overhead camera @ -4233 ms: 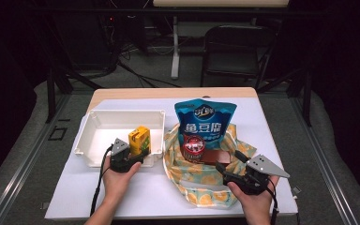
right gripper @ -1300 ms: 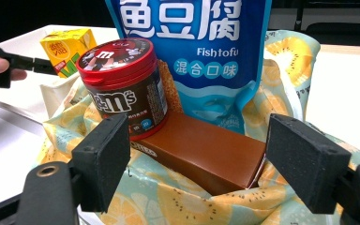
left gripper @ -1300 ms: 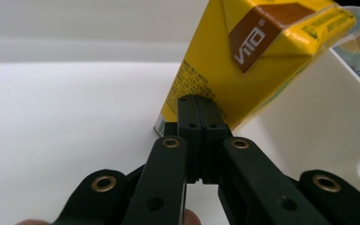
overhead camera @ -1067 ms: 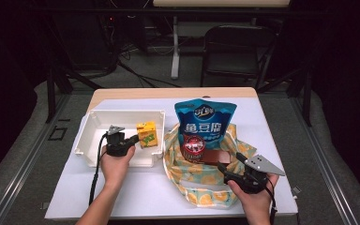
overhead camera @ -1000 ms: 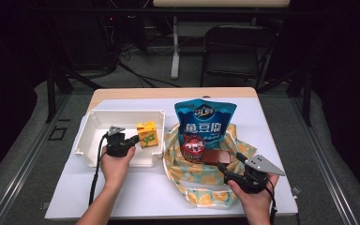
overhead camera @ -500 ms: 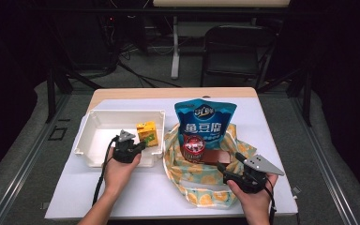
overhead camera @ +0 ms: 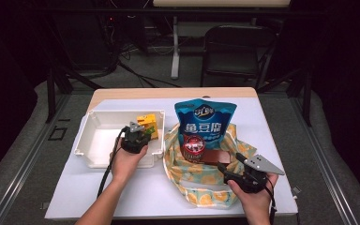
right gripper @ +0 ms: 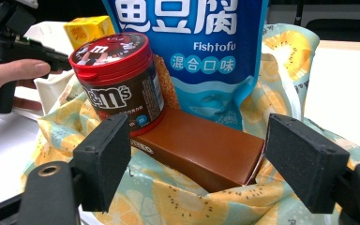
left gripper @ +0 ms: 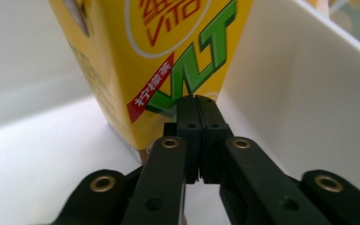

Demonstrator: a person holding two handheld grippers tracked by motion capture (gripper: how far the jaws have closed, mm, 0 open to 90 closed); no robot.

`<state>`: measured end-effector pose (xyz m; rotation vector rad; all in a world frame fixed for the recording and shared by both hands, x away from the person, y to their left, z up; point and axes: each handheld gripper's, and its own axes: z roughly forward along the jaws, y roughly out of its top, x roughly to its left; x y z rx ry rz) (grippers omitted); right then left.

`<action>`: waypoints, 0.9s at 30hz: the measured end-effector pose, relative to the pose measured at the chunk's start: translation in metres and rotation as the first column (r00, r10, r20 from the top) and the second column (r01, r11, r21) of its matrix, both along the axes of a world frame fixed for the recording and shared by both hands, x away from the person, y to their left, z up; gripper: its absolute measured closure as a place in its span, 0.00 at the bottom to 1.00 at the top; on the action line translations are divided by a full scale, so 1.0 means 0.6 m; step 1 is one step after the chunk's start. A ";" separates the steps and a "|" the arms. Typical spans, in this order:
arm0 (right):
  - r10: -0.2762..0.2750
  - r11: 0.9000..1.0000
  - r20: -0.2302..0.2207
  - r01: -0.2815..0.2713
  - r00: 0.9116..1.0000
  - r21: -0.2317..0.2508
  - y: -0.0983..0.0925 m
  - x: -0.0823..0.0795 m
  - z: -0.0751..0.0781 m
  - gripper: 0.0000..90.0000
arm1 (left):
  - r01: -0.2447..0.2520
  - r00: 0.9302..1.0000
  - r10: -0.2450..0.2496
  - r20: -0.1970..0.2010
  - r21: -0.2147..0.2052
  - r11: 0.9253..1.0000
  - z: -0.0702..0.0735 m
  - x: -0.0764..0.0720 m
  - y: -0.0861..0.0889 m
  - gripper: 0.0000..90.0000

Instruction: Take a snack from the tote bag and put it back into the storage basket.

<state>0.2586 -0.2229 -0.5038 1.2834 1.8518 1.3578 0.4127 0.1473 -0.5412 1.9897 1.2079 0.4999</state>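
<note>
Carton (overhead camera: 148,125) stands in tray (overhead camera: 90,140), just ahead of left hand-held gripper (overhead camera: 136,136). Ahead of right hand-held gripper (overhead camera: 229,174): box (overhead camera: 215,156) lying in bag (overhead camera: 201,185), jar (overhead camera: 194,147) behind it, pouch (overhead camera: 205,122) rearmost.

A yellow carton (left gripper: 159,61) is seen at the top of the left gripper view, printed with green lettering edged in white, a red band with white characters and a red-lined oval. A plain white tray (overhead camera: 98,140) is shown left of centre in the high view. A blue pouch (overhead camera: 205,123) with white characters and a paler blue wave is seen in the middle. A brown jar (right gripper: 122,89) with a red lid and white lettering is shown at upper left of the right gripper view, beside a plain brown box (right gripper: 201,150). A pale teal cloth bag (overhead camera: 201,180) patterned with orange slices is seen below. Both grippers, the left gripper (left gripper: 198,101) and the right gripper (right gripper: 201,164), are black.
</note>
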 end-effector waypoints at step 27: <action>-0.004 1.000 -0.005 0.003 1.000 -0.008 -0.003 -0.001 -0.001 0.26 | -0.188 0.981 0.170 -0.093 -0.247 0.951 0.013 0.025 0.075 1.00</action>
